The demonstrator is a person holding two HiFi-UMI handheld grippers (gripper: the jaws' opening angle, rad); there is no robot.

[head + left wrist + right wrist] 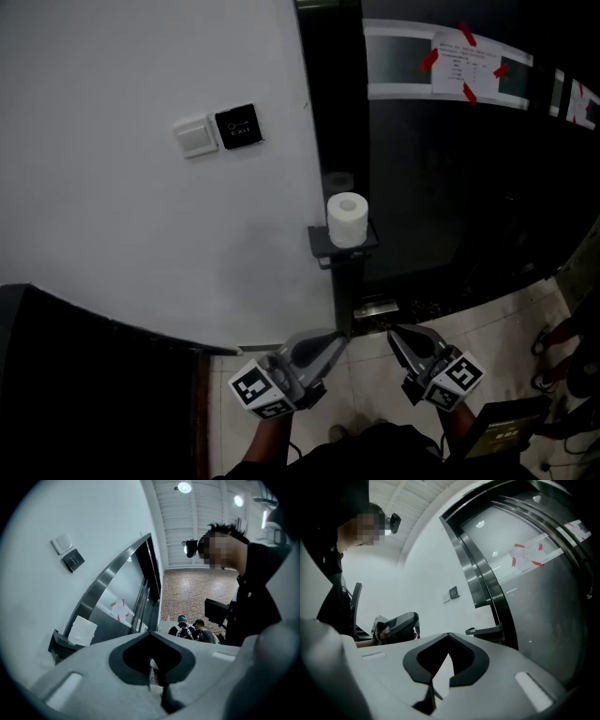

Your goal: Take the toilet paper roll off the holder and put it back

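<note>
Grippers sit low and close to the person's body, tips aimed up at the stand. The left gripper [335,340] has its jaws pressed together with nothing between them; the notch they form shows only the room beyond. The right gripper [395,336] is clenched the same way and empty, with a sliver of pale wall showing through its notch. Neither touches anything, and they hang near each other on either side of the post [343,291]. To my eye that's a ready stance, hands drawn in and the reach not yet begun.

Above them the toilet paper roll [348,218] stands upright on the holder [321,246], a small dark tray atop that post, just beside the edge of the white wall [112,216]. Whether a peg runs up through its core I can't tell. Standing on end, it looks meant to be lifted straight up, and a gripper would have to open first. It's soft, so a hard squeeze would likely dent it.

On the wall, well apart from the roll, are a white switch [195,137] and a black panel [237,126]. To the right, a dark glass door [450,187] carries a paper notice [464,64] taped on in red.
</note>
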